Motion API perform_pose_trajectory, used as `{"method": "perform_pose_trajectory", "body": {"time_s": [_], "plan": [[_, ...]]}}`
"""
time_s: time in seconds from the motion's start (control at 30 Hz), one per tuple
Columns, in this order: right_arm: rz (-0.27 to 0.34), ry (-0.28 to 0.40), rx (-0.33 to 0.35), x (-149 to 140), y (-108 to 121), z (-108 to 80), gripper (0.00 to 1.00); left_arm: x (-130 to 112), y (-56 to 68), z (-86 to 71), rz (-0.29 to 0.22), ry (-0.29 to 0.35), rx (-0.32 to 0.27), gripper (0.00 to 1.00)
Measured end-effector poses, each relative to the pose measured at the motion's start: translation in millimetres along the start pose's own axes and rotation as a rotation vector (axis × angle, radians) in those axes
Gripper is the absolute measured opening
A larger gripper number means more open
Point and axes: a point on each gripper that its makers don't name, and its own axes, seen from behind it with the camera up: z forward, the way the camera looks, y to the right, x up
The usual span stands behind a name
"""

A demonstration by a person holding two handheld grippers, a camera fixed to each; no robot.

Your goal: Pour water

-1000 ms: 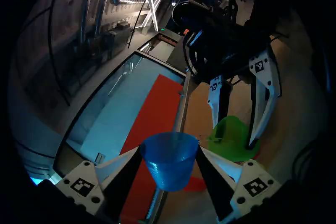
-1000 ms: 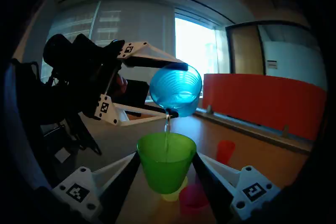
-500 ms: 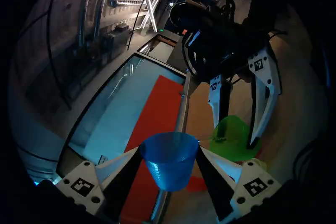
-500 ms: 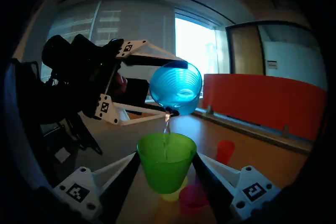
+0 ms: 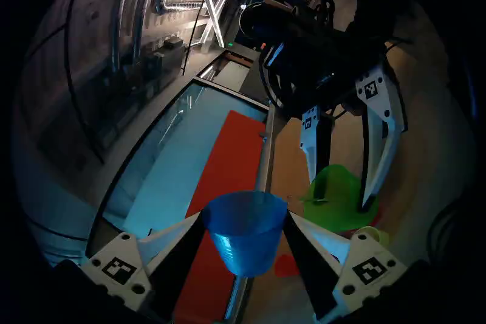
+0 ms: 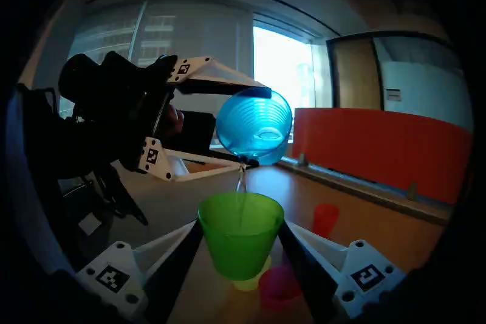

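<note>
**Right gripper view, centre of the frame.** My left gripper [image 6: 255,126] is clamped on the blue cup [image 6: 254,114], with one finger across its upper side and the other beneath it. The cup lies tipped nearly onto its side, with its mouth towards this camera and its long axis close to level.

My right gripper [image 6: 240,225] holds the green cup [image 6: 241,248] upright at lower centre, both fingers pressed to its sides.

**Governing relation.** The low lip of the blue cup stands directly above the open mouth of the green cup, apart from it. A thin stream of water [image 6: 242,179] falls from that lip into the green cup.

**Left gripper view.** The blue cup sits at lower centre between my own fingers. The green cup is to its right and farther off, in the grasp of the right gripper.

**Judgement.** I take the pour to be under way. A pale patch low inside the blue cup may be water remaining. Emptying it would call for more tilt about that lip, with the lip held over the green rim.

A red cup [image 6: 325,219], a yellow cup [image 6: 250,282] and a pink cup [image 6: 278,290] stand on the table [image 6: 370,227] below.
</note>
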Motion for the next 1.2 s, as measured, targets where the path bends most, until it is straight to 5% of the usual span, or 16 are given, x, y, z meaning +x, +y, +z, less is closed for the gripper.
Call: {"method": "perform_pose_trajectory", "body": {"time_s": [1.2], "plan": [[-0.007,0.002,0.001,3.0,-2.9,0.7,0.91,4.8,-0.1,-7.7,0.097,-0.001,0.014,0.88]]}}
